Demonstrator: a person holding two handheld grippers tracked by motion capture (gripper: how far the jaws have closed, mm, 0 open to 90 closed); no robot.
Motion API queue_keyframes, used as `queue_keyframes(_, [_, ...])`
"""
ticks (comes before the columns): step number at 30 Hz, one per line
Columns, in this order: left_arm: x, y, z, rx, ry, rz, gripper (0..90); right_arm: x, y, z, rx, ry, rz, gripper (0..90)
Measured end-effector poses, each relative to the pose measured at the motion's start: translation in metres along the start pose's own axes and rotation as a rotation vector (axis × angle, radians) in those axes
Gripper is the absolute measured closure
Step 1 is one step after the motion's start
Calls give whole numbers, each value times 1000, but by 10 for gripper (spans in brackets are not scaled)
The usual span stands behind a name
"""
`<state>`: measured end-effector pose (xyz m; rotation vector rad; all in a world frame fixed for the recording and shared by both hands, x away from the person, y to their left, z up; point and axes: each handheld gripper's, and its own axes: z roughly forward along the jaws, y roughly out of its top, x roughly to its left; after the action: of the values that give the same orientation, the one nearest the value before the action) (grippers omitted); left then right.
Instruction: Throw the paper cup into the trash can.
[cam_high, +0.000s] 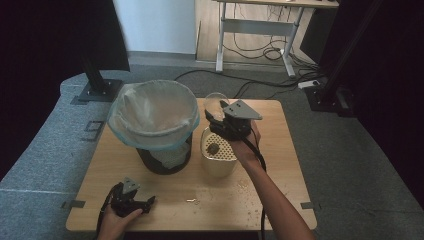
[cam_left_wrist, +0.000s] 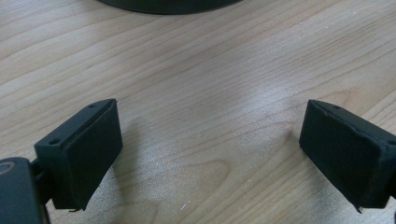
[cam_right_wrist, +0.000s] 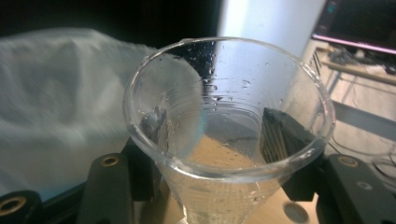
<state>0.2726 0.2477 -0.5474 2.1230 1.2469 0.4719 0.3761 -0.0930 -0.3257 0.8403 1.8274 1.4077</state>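
My right gripper (cam_high: 215, 120) is shut on a clear plastic cup (cam_high: 216, 101), held above the back rim of a beige container (cam_high: 218, 165). That container has a perforated strainer top (cam_high: 222, 150) with a brown lump (cam_high: 213, 148) on it. In the right gripper view the cup (cam_right_wrist: 229, 116) is wet with droplets and sits between the jaws of my right gripper (cam_right_wrist: 217, 130). To its left stands a black bin (cam_high: 165, 161) lined with a white bag (cam_high: 152, 112). My left gripper (cam_high: 149, 202) rests open on the table's front left. Between the jaws of my left gripper (cam_left_wrist: 210, 149) is bare wood.
The wooden table (cam_high: 280, 165) has small crumbs (cam_high: 192, 201) and wet spots (cam_high: 245, 186) near its front. The bin's black base (cam_left_wrist: 168, 3) shows ahead of the left gripper. The white bag (cam_right_wrist: 56, 93) is close beside the cup. Desk legs and cables lie on the floor beyond.
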Motion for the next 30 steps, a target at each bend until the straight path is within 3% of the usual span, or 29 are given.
queue_keyframes(1, [0, 0, 0, -1, 0, 1, 54, 7, 11, 2, -20, 16, 4, 423])
queue_keyframes(3, [0, 0, 0, 1, 0, 2, 53, 10, 15, 4, -27, 25, 12, 423])
queue_keyframes(7, [0, 0, 0, 0, -4, 2, 55, 32, 38, 16, -54, 71, 7, 423])
queue_keyframes(8, [0, 0, 0, 0, -4, 2, 55, 32, 38, 16, -54, 71, 7, 423])
queue_keyframes(12, [0, 0, 0, -1, -5, 4, 56, 55, 51, 31, -55, 108, -15, 422])
queue_keyframes(20, [0, 0, 0, 0, -8, 7, 57, 79, 52, 56, -11, 151, -52, 406])
queue_keyframes(23, [-1, 0, 0, -1, -8, 7, 57, 82, 50, 68, 33, 186, -31, 311])
queue_keyframes(26, [-1, 0, 0, 0, -9, 9, 57, 84, 48, 71, 40, 166, -32, 271])
queue_keyframes(27, [-1, 0, 0, 0, -10, 9, 57, 85, 47, 71, 49, 160, -32, 201])
queue_keyframes(30, [-1, 0, 0, 0, -10, 10, 57, 83, 47, 70, 56, 171, -32, 176])
